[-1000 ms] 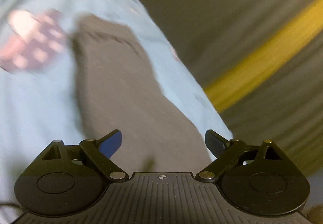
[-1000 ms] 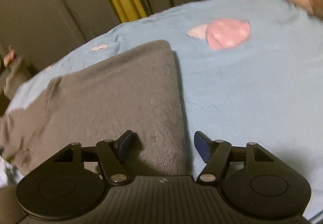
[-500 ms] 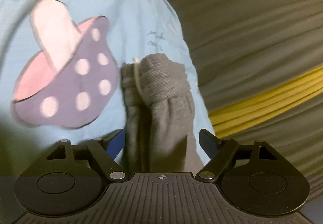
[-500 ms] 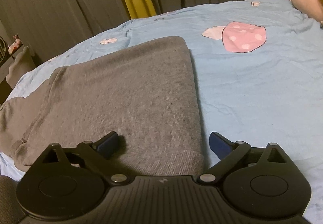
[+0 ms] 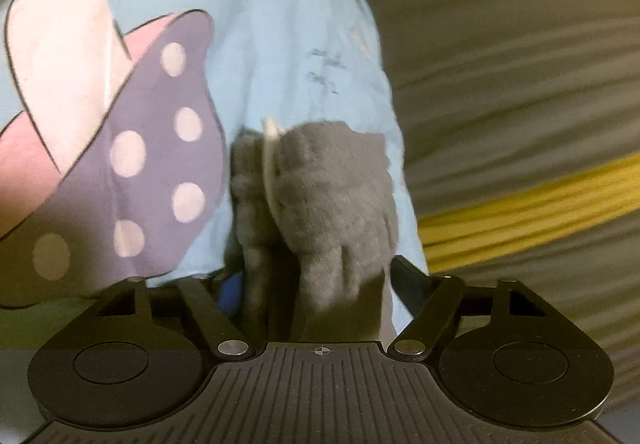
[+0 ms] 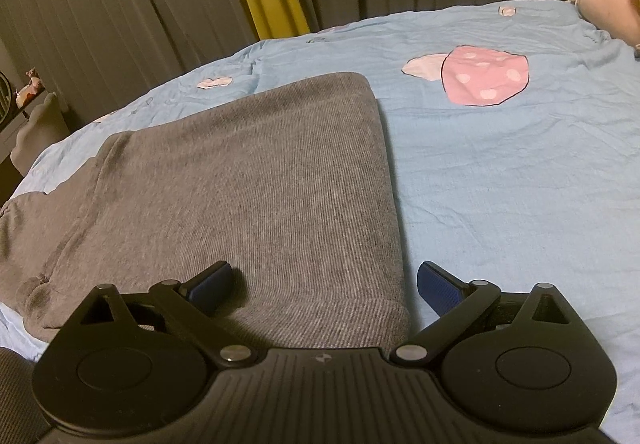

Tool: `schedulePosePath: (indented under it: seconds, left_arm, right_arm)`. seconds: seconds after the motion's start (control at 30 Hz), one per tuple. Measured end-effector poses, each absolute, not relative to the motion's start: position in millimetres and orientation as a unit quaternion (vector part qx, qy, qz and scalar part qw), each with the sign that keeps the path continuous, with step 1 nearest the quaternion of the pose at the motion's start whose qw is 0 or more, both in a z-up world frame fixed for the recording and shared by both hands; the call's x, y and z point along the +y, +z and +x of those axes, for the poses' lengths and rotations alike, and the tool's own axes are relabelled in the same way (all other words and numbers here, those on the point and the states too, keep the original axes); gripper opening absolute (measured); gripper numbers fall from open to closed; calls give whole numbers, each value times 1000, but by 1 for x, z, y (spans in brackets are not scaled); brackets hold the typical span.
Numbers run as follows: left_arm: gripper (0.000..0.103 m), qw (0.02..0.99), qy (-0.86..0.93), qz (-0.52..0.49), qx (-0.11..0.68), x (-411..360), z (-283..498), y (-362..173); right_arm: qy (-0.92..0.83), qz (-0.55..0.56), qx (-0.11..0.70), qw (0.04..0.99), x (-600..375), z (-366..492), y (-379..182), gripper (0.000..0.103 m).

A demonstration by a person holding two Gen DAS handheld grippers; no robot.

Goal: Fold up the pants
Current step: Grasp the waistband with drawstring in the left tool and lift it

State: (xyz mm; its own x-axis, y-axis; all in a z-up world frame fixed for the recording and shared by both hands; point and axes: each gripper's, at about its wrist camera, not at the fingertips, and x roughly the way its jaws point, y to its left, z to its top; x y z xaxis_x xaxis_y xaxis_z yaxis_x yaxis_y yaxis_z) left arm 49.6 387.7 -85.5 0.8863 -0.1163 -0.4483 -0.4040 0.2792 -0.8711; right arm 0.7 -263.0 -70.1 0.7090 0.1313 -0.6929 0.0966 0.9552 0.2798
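Left wrist view: the left gripper (image 5: pixel 316 280) has just been closing its jaws around the bunched waistband end of the grey pants (image 5: pixel 332 196) on the blue bedsheet (image 5: pixel 280 24); whether the pads press yet cannot be told.

Right wrist view: the right gripper (image 6: pixel 324 282) stands wide apart, straddling the folded pants' (image 6: pixel 240 184) corner, gripping nothing.

The pants (image 6: pixel 224 204) run off the right wrist view's left edge; the left wrist view is motion-blurred.

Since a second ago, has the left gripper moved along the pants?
Yes. The left gripper has travelled along the gray pants to their bunched end beside the sheet's mushroom print, jaws closing around it.
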Motion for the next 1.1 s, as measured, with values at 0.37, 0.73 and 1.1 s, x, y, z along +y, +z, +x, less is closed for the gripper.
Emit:
schedulePosePath:
  seconds: [0.37,0.73,1.1]
  left_arm:
    - [33,821,121,-506,235,369,44,-53]
    - [29,921,93,-332,182,298,41,34]
    - [28,966,-44,-222,123,179,25,100]
  right_arm:
    - [10,150,381,912,-263,1,-69,99]
    - [12,159,381,911,-266,2,-68,99]
    - [15,220,374,901,-280,0,-61,99]
